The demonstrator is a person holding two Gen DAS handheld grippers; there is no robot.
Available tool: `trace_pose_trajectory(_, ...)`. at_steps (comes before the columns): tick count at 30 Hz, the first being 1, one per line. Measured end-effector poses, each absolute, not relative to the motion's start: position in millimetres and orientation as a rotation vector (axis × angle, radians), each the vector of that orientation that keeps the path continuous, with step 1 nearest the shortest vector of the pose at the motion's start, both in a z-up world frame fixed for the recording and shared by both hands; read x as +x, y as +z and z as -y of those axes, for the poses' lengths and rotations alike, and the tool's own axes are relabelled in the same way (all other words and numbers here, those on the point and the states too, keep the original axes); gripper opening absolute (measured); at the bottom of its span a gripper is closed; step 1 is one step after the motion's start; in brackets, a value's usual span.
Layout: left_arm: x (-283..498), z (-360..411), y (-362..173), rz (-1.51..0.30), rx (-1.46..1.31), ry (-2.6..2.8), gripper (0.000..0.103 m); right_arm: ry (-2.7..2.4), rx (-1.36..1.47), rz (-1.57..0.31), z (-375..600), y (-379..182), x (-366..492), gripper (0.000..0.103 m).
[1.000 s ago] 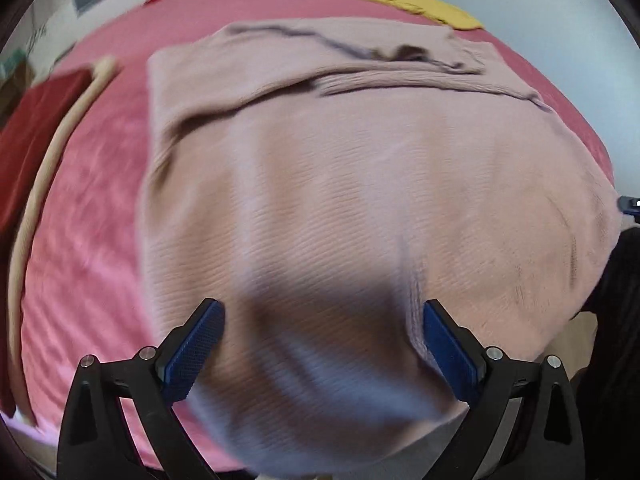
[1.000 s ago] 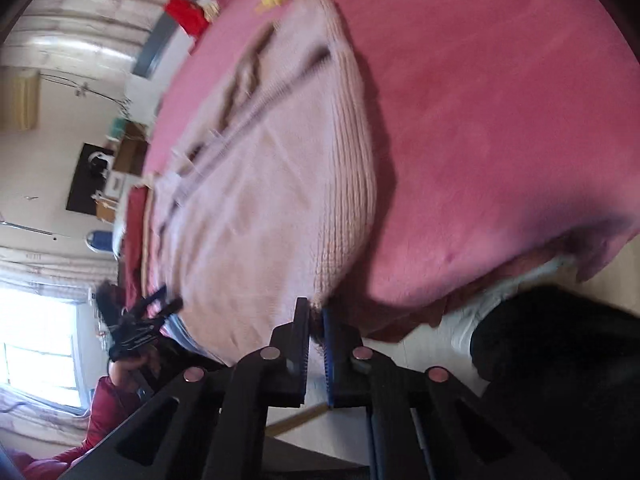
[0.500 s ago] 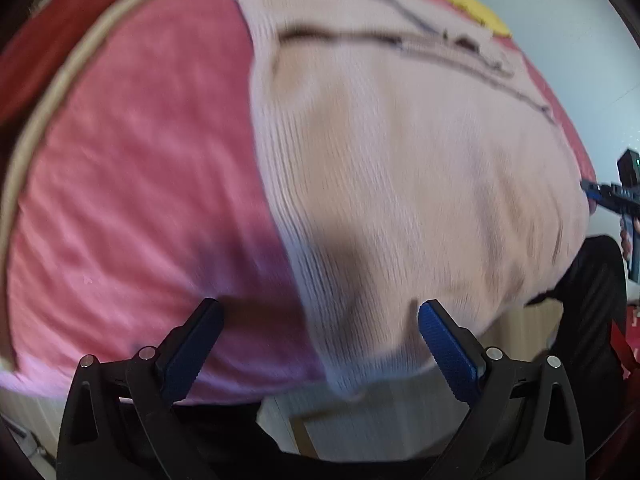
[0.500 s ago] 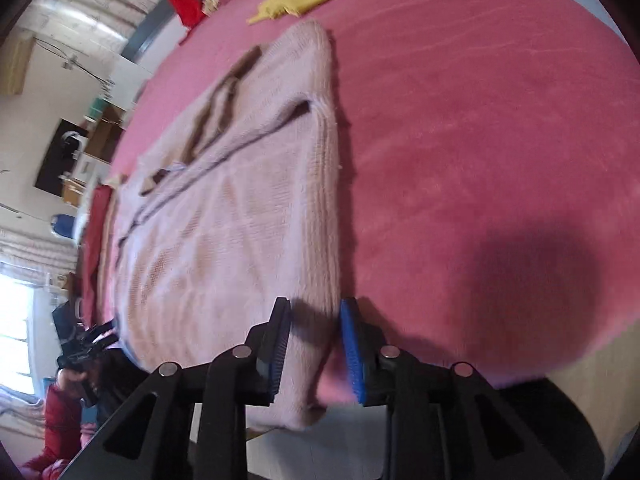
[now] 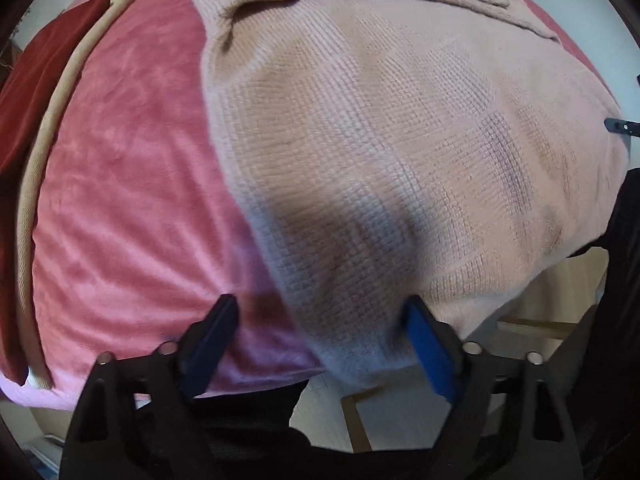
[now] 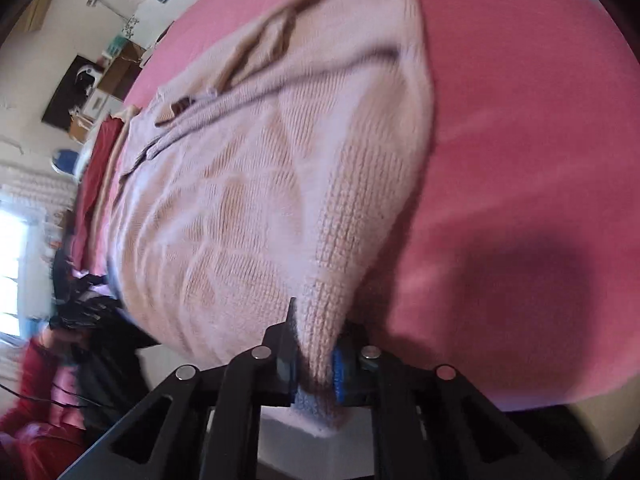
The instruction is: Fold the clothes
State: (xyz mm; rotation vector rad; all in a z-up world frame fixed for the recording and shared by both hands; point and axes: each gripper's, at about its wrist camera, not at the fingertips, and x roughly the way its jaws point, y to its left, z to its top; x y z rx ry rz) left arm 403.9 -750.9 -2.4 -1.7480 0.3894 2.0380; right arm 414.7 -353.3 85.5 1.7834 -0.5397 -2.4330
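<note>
pink knit sweater (image 5: 400, 140), soft, limp, likely stretchy, spread at bed (image 5: 120, 200) front edge; right tool (image 6: 314, 376) closing, clamped on right hem corner; left tool (image 5: 320, 344) apart, closing around left hem corner.

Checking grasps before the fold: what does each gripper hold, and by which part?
The right gripper pinches the pink knit sweater at its near hem corner, jaws closing. The left gripper, also closing, straddles the opposite hem corner, not yet pressing.

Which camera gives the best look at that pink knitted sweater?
The left wrist view: the sweater lies sharp, nearly whole, sleeves folded across its top. The right wrist view shows it blurred and sideways, its corner pinched in the closing right gripper.
</note>
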Motion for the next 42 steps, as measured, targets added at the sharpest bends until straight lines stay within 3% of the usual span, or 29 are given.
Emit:
trace_pose_trajectory(1,403,753,-2,-0.379,-1.750,2.038,0.078,-2.473,1.800,0.436,355,92,416,0.011)
trace_pose_trajectory(3,402,754,-3,-0.374,-1.758,2.037,0.078,-2.428,1.822,0.444,357,87,414,0.013)
trace_pose_trajectory(4,402,753,-2,-0.385,-1.760,2.035,0.078,-2.374,1.813,0.512,357,81,412,0.016)
trace_pose_trajectory(6,405,752,-1,-0.391,-1.759,2.020,0.080,-2.246,1.778,0.675,355,65,409,0.031)
trace_pose_trajectory(13,423,740,-2,-0.496,-1.736,1.914,0.092,-2.003,1.702,0.816,342,46,413,0.033)
trace_pose_trajectory(19,416,755,12,-0.160,-1.670,1.854,0.094,-1.814,1.732,0.688,367,32,420,0.033)
trace_pose_trajectory(22,417,757,9,-0.141,-1.684,1.831,0.094,-1.804,1.839,0.513,387,20,419,0.031)
trace_pose_trajectory(24,429,753,12,-0.208,-1.677,1.805,0.102,-1.741,1.899,0.385,405,11,421,0.031)
trace_pose_trajectory(28,450,749,18,-0.359,-1.656,1.771,0.102,-1.666,2.009,0.115,434,-6,427,0.031)
trace_pose_trajectory(32,457,752,24,-0.284,-1.648,1.749,0.102,-1.735,1.851,0.350,419,15,429,0.013)
trace_pose_trajectory(34,463,752,24,-0.194,-1.653,1.672,0.102,-1.747,1.714,0.440,415,36,435,0.011)
trace_pose_trajectory(37,461,736,9,-0.219,-1.711,1.613,0.102,-1.765,1.582,0.457,417,61,447,0.010)
trace_pose_trajectory(42,463,711,2,-0.286,-1.757,1.629,0.102,-1.813,1.640,0.469,414,53,448,0.010)
